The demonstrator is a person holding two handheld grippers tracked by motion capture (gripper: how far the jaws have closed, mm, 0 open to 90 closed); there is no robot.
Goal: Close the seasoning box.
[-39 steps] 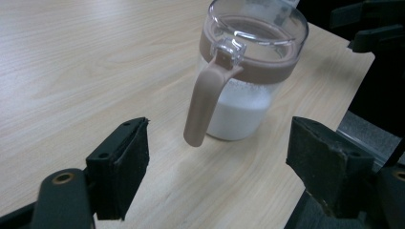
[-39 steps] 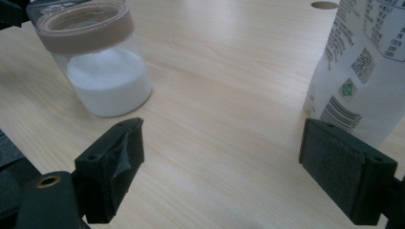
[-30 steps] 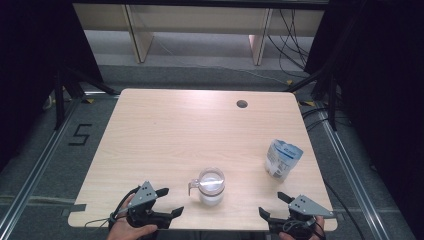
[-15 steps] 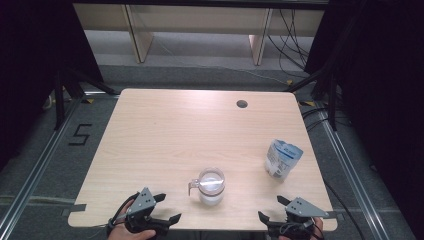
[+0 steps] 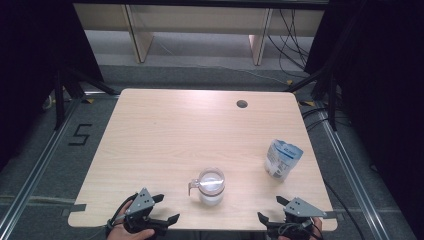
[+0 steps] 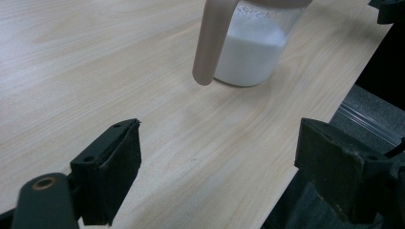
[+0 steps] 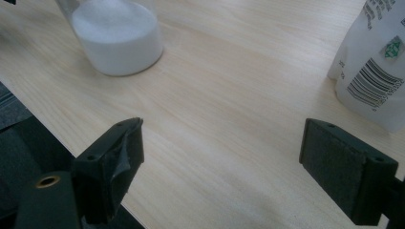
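Both grippers have drawn back toward the near edge since a second ago, the left one most plainly, while jug and pouch have stayed put; the pale wooden table (image 5: 165,130) has a round cable hole (image 5: 242,104) at about 1 o'clock, and stands on grey carpet between metal floor rails, with black curtains at either side and pale shelving beyond; the left gripper (image 5: 160,210) hovers at the 7 o'clock corner, jaws wide apart, holding nothing and touching nothing; the right gripper (image 5: 272,210) hangs at 5 o'clock, likewise spread wide and empty, over the table edge; the clear jug (image 5: 211,186) stands upright at 6 o'clock, between the two and well clear of each, its long axis vertical, white powder filling the lower part, its pinkish handle (image 6: 212,40) pointing to 9 o'clock toward the left gripper; the white-and-blue pouch (image 5: 282,160) stands upright at 4 o'clock, near the right edge, apart from the jug.
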